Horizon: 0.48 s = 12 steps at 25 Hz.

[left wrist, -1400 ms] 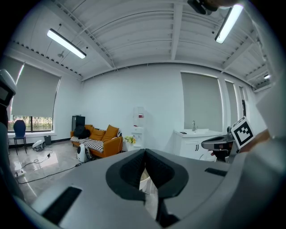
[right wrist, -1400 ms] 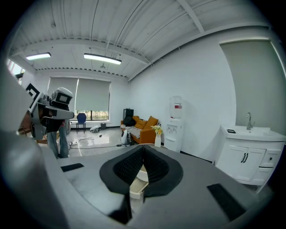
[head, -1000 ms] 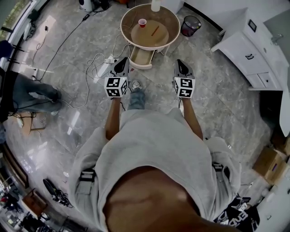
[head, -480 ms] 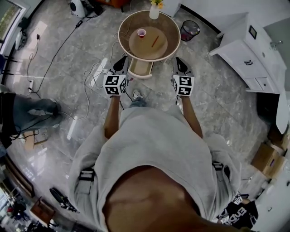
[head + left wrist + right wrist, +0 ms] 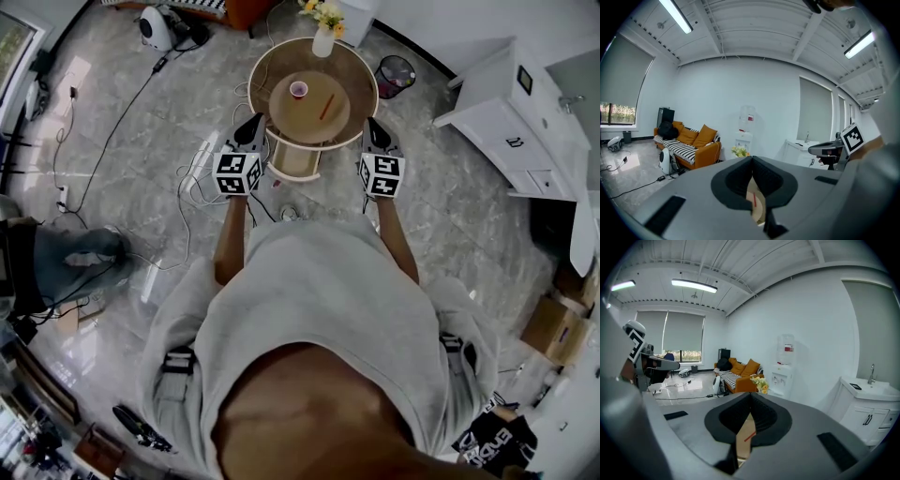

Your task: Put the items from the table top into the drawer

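The cup (image 5: 298, 89) and the red stick (image 5: 325, 105) lie apart on the round table (image 5: 361, 75), with a flower vase (image 5: 323, 40) at the far rim. The drawer (image 5: 293, 159) stands open below the near edge and appears to hold neither item. Compared with one second ago, the table is closer, and the left gripper (image 5: 255, 122) and right gripper (image 5: 371, 125) now flank its near rim. Both jaw pairs are closed tip to tip and hold nothing. Assessment: approach is nearly complete; no item has been transferred.
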Motion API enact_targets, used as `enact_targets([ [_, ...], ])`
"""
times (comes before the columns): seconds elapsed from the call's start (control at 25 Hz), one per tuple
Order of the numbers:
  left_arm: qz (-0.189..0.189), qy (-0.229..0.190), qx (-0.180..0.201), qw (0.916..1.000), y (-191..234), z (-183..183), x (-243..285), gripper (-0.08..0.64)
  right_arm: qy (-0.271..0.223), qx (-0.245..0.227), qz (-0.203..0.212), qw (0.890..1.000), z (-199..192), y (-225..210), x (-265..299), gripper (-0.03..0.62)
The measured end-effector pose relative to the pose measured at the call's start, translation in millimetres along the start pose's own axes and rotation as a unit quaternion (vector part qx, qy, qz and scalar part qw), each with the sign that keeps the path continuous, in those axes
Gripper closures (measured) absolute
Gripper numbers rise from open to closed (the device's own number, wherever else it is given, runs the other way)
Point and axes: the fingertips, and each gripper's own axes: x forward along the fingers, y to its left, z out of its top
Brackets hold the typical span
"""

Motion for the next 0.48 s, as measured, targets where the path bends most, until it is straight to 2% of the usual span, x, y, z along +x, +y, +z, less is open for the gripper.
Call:
enact_targets([
  [0.48,-0.016,0.001,0.006,0.9999,43,10,44,0.545,0.008,0.0,-0.015,1.0,8,3,54,0.568],
])
